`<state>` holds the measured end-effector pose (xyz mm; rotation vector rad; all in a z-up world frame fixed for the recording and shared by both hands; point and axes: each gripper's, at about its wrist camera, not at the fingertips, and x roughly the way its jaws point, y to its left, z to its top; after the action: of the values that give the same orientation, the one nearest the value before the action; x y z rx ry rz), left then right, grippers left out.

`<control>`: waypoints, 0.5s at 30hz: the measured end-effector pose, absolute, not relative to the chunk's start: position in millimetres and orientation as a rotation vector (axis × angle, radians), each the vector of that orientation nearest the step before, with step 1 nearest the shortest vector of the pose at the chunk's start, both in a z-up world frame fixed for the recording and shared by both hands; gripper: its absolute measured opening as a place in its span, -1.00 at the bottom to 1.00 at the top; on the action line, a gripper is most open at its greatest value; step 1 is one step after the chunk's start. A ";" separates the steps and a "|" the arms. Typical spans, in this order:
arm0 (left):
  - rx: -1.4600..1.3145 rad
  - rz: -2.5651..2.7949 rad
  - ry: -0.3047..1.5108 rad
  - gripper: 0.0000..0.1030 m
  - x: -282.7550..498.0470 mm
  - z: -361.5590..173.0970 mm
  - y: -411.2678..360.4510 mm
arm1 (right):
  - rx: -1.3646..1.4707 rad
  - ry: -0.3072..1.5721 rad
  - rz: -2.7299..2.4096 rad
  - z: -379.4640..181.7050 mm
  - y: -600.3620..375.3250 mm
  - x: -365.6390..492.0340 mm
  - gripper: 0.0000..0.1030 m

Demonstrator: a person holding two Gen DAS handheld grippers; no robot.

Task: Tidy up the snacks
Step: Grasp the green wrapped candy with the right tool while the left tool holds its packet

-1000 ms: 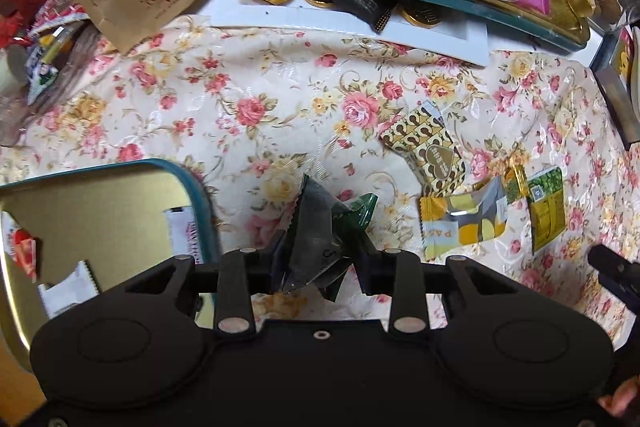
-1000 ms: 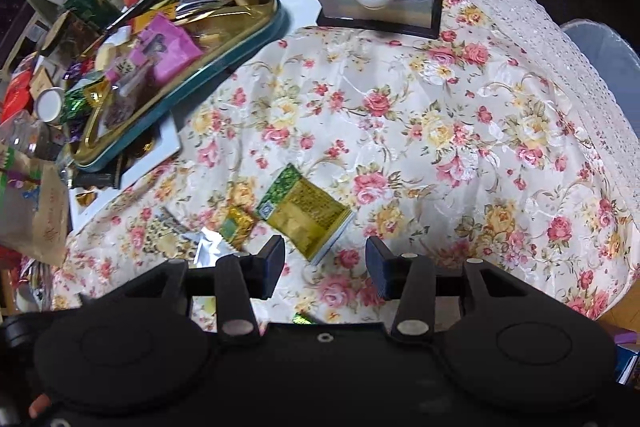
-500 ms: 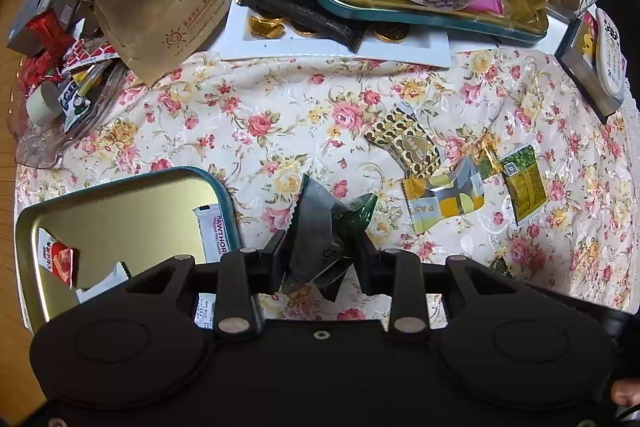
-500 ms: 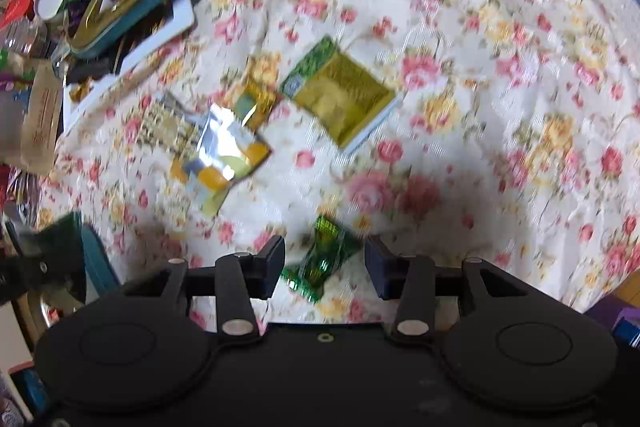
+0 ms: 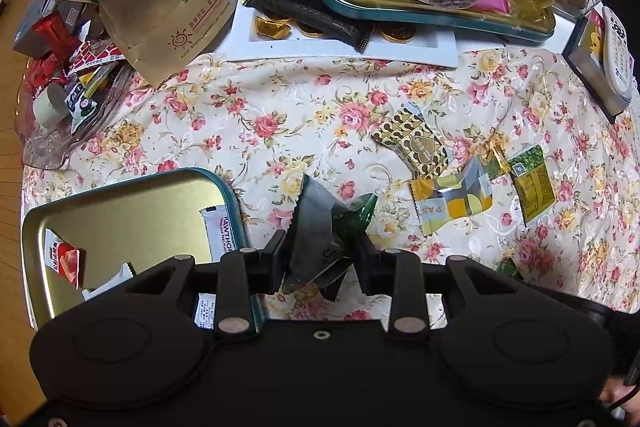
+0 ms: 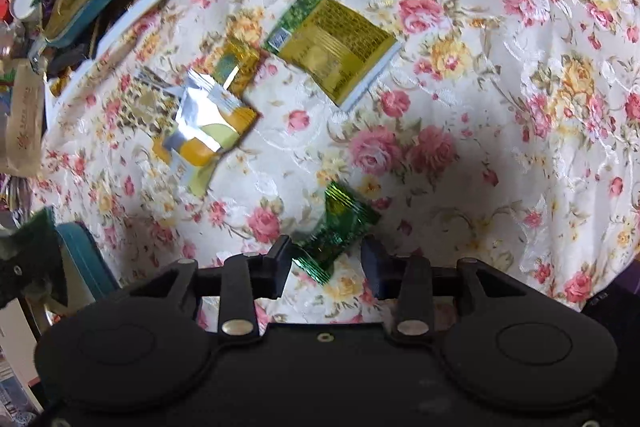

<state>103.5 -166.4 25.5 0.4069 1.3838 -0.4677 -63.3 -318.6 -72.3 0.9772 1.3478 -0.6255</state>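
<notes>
My left gripper (image 5: 322, 261) pinches a dark wrapper (image 5: 320, 227) beside the tin (image 5: 120, 195) at lower left, ready for dropping in. My right gripper (image 6: 326, 259), jaws apart, straddles a green candy (image 6: 336, 231) low centre.

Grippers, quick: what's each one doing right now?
Left gripper: shut on dark green packet.
Right gripper: open, green candy between its fingers, not gripped.
</notes>
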 end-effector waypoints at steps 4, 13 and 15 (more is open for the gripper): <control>0.411 -0.467 1.383 -0.17 103.4 25.4 -166.4 | 0.977 1.312 -0.621 -71.0 -322.8 -61.0 -0.21; 0.402 -0.461 1.393 -0.17 106.3 24.2 -164.1 | 0.762 1.328 -0.610 -71.0 -306.1 -49.2 -0.61; 0.396 -0.461 1.395 -0.17 107.2 24.6 -162.5 | 0.685 1.332 -0.598 -69.6 -299.7 -45.9 -0.62</control>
<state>107.2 -162.5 24.6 0.3960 1.3954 -0.4606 -45.9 -299.7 -69.6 0.6854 1.3321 -0.5976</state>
